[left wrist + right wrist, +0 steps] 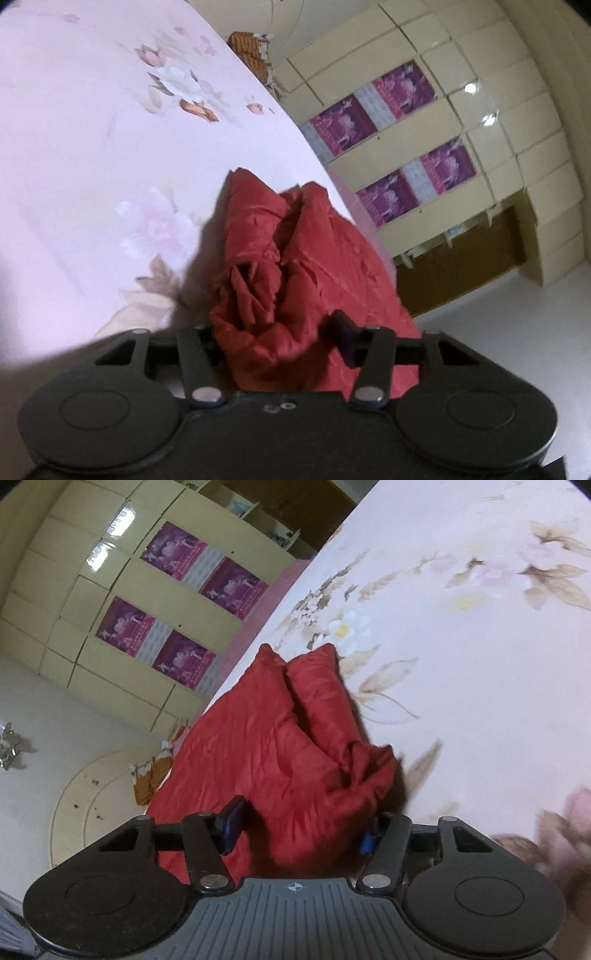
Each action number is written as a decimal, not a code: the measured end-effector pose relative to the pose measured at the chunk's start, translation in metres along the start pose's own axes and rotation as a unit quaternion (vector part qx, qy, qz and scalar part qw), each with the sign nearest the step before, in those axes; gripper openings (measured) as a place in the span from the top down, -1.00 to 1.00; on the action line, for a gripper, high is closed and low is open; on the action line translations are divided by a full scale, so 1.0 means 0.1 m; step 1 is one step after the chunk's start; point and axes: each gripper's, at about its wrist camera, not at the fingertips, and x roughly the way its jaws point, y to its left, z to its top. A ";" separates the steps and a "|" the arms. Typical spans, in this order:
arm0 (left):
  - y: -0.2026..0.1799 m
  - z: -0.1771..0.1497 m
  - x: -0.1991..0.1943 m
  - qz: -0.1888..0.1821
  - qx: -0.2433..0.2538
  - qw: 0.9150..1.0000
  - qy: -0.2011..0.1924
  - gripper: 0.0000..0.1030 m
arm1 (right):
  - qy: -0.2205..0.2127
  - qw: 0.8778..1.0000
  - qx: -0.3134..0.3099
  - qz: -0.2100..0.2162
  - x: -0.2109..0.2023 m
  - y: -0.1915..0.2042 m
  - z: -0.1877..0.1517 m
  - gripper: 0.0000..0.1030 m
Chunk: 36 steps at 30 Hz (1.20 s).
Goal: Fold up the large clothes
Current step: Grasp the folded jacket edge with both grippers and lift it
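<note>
Both the left gripper (pixel 280 343) and the right gripper (pixel 299 827) clench the red garment (pixel 295 258) lifted over the bed (pixel 92 147), so this slippery, bunched cloth could slide out and fall crumpled.

The garment (pixel 295 266) lies on the bed sheet (pixel 92 147), close to the edge of the bed. Both grippers hold it: the left gripper (pixel 280 343) has a bunch of cloth between its fingers, and the right gripper (pixel 299 834) also has cloth between its fingers. In the left wrist view the wardrobe (pixel 443 122) stands beyond the bed edge, to the right. In the right wrist view the wardrobe (pixel 122 602) stands to the left, and the sheet (pixel 480 664) spreads to the right of the garment (pixel 280 746).
</note>
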 end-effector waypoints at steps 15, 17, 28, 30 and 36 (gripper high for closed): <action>-0.56 -0.33 -0.48 0.051 0.107 0.993 -0.008 0.67 | 0.026 0.997 -0.075 -0.010 -0.26 0.18 0.15 0.74; -0.60 -0.48 -0.61 0.054 0.104 0.993 -0.011 0.67 | 0.032 0.996 -0.080 -0.005 -0.40 0.09 0.17 0.74; -0.62 -1.49 -1.38 0.074 0.060 0.995 -0.025 0.67 | 0.080 0.989 -0.127 0.012 -1.32 -0.52 0.29 0.74; -0.62 -1.61 -1.50 0.078 0.057 0.995 -0.025 0.67 | 0.087 0.988 -0.128 0.012 -1.47 -0.62 0.29 0.74; -0.58 -1.82 -1.77 0.085 0.051 0.995 -0.022 0.67 | 0.101 0.986 -0.134 0.009 -1.79 -0.79 0.21 0.74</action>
